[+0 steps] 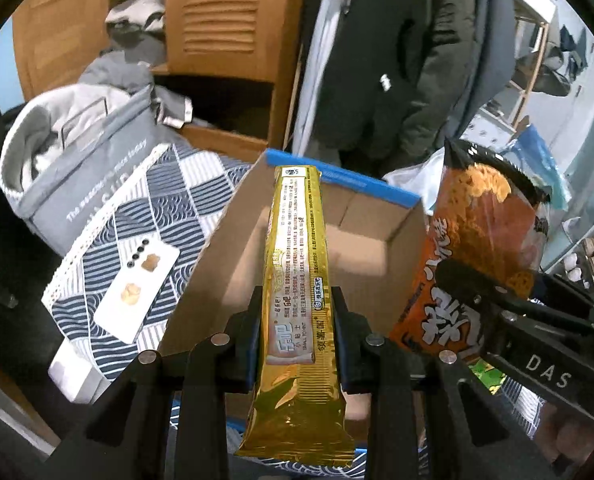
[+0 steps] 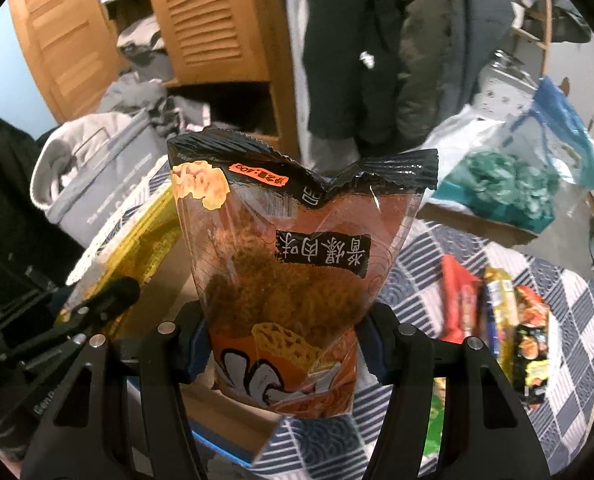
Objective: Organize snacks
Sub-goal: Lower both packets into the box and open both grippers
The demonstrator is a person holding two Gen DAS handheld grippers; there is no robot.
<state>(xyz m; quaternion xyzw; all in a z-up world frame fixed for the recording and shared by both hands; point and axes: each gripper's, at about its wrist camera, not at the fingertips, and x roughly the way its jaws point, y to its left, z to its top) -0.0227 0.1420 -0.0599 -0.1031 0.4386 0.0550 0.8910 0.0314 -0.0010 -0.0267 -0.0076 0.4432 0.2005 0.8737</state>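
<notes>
My left gripper [image 1: 296, 316] is shut on a long gold snack packet [image 1: 297, 272], which stands upright over an open cardboard box [image 1: 233, 256] with blue tape on its rim. My right gripper [image 2: 285, 336] is shut on an orange and black snack bag [image 2: 293, 256], held upright beside the box. The left wrist view shows that orange bag [image 1: 477, 248] at the right, with a right finger [image 1: 469, 284] on it. The gold packet [image 2: 145, 236] and a left finger [image 2: 113, 296] show at the left of the right wrist view.
The box sits on a blue and white patterned cloth [image 1: 137, 216]. A white phone [image 1: 137, 284] lies left of the box. Several more snack packets [image 2: 497, 312] lie on the cloth at the right. A grey bag of clothes [image 1: 77, 152], a wooden wardrobe [image 1: 221, 40] and hanging coats stand behind.
</notes>
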